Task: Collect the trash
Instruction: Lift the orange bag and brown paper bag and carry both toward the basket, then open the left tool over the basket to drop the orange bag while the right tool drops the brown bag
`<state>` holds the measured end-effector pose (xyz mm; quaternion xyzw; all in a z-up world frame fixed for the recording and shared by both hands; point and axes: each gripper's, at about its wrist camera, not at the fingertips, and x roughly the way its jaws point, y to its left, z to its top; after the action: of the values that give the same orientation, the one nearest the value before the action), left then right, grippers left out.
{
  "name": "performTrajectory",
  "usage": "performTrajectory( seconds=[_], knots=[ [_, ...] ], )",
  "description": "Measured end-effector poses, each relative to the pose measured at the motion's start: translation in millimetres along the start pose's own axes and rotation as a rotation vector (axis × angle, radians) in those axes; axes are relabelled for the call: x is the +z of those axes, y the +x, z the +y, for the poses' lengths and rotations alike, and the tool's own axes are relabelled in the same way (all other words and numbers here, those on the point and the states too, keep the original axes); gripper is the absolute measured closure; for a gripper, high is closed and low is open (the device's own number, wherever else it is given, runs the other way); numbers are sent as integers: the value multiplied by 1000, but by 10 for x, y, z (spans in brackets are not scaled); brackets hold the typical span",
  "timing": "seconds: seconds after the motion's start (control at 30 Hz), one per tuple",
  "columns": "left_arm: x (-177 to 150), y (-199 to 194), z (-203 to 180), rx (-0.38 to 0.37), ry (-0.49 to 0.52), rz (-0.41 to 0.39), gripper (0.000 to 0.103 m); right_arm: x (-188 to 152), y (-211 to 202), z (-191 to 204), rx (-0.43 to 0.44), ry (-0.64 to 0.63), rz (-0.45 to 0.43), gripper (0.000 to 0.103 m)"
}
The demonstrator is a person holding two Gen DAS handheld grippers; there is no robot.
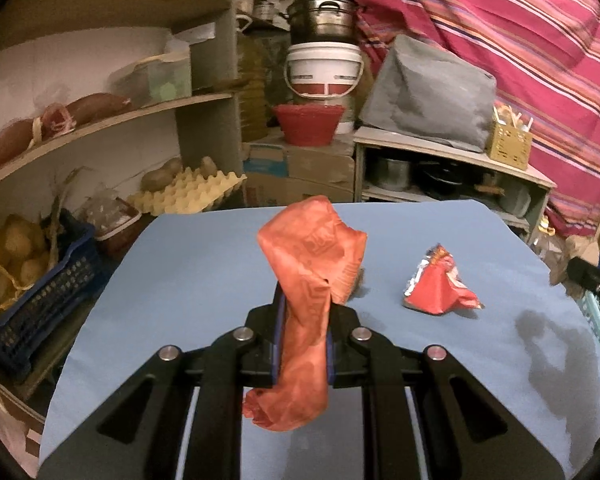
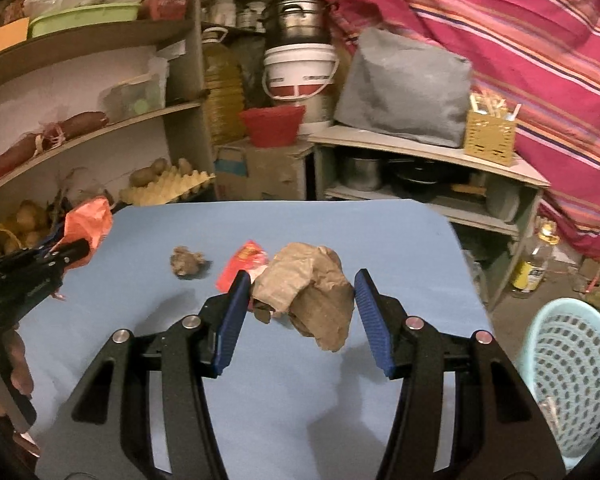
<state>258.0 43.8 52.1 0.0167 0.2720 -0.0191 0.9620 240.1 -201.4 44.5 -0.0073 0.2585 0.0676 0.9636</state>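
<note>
Between my right gripper's [image 2: 300,312] spread fingers, at twelve o'clock, lies the crumpled brown paper [image 2: 312,292] on the blue table [image 2: 148,232]. My left gripper [image 1: 302,316] is clamped on an orange wrapper [image 1: 312,272]; a red wrapper [image 1: 440,284] sits at two o'clock.

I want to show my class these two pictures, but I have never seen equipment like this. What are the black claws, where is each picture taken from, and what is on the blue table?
No robot here: a person holds a two-finger gripper in each hand, each carrying a camera that looks along its fingers. In the left view, the left gripper is shut on an orange plastic bag. In the right view, the right gripper is open around a crumpled brown paper bag, not squeezing it. On the blue table also lie a red snack wrapper and a small brown crumpled wad. A pale blue basket stands on the right beside the table.
</note>
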Motion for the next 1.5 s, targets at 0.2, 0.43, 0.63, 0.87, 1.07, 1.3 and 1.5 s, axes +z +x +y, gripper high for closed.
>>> performTrajectory(
  seconds=[0.2, 0.43, 0.63, 0.87, 1.07, 1.3, 1.5],
  knots=[
    [-22, -24, -270, -11, 38, 0, 87, -65, -185, -301, -33, 27, -16, 49],
    [-24, -67, -602, -37, 73, 3, 87, -113, -421, -586, -62, 49, -34, 49],
    [-14, -149, -941, -74, 104, -16, 87, -178, -584, -886, -91, 79, -35, 49],
    [-5, -200, -1441, -151, 135, -20, 87, -279, -822, -1362, -155, 125, -39, 49],
    [14, -223, -1977, -243, 159, -9, 87, -398, -1002, -1844, -221, 174, -32, 49],
    [16, -337, -2779, -348, 206, -27, 87, -578, -1217, -2398, -306, 236, -22, 49],
    [-13, -317, -3395, -441, 224, -10, 87, -739, -1342, -2727, -355, 288, -5, 49]
  ],
)
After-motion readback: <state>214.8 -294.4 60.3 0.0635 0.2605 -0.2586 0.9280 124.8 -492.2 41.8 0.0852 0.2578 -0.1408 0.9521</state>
